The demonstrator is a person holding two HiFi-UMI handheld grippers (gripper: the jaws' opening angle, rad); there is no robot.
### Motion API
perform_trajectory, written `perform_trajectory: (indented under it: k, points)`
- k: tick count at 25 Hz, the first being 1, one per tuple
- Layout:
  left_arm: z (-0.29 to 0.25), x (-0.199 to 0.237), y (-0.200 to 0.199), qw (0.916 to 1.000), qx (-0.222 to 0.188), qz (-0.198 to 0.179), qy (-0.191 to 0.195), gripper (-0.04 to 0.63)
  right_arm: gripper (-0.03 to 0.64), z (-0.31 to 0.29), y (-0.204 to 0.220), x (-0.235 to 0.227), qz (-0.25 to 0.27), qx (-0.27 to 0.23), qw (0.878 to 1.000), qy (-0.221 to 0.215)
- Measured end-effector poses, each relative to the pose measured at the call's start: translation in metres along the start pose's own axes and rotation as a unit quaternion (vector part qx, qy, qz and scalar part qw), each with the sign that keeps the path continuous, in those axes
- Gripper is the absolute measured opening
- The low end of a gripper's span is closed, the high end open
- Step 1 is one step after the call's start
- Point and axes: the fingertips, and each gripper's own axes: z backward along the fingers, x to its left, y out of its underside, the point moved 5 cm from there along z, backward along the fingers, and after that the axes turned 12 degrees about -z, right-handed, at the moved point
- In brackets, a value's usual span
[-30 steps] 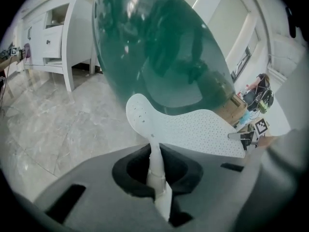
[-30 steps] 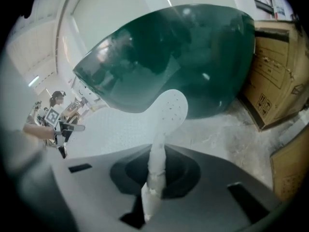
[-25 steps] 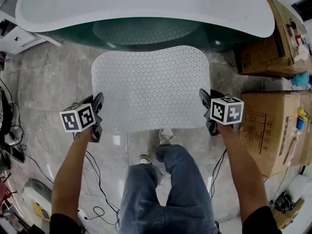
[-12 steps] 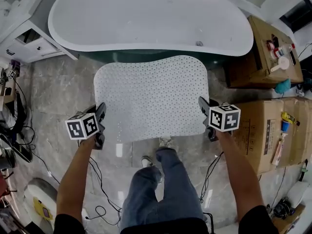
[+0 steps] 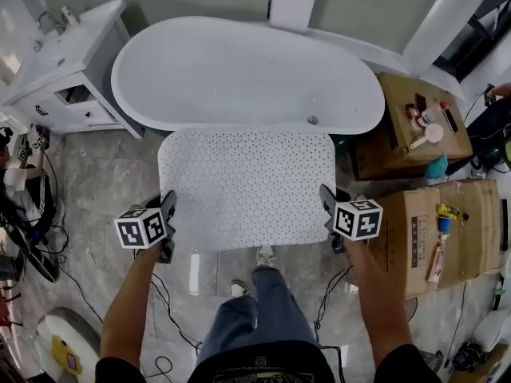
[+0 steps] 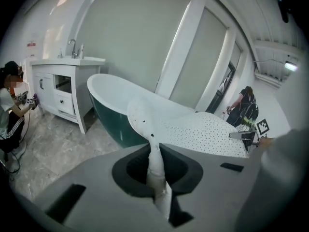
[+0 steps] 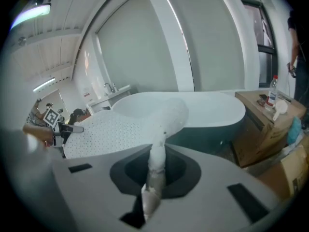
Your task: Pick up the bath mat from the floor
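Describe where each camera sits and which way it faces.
Head view: on the person's head, facing steeply down at the bath mat; forearms, legs, left gripper, right gripper show.
Left gripper view: on that gripper, along jaws shut on the mat, toward the bathtub.
Right gripper view: likewise, from the opposite edge.
Shared: mat, bathtub.

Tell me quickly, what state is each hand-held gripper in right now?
Left hand-held gripper: closed on the bath mat's left edge.
Right hand-held gripper: closed on the bath mat's right edge.

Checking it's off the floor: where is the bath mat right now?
In the head view the bath mat hangs mid-frame, stretched between the left gripper and right gripper, each shut on an edge, just in front of the bathtub.
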Motion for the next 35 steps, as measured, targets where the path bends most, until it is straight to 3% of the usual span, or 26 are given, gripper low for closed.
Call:
perform_trajectory:
  k: [7,18,35]
  points:
    - [0.055,-0.018,-0.066,0.9978,-0.059,-0.026,-0.014,0.026,0.025,0.062,-0.054,0.036,0.006,-0.069,0.998,0.001]
    - [0.125,-0.046,-0.136,0.9877,-0.141,-0.061,-0.03,0.028,0.025,0.139,-0.107,0.081,0.036,-0.162,0.986,0.002]
    - [0.213,-0.064,-0.201,0.9663,-0.228,-0.108,-0.051,0.029,0.023,0.218,-0.154,0.138,0.065,-0.276,0.959,0.007]
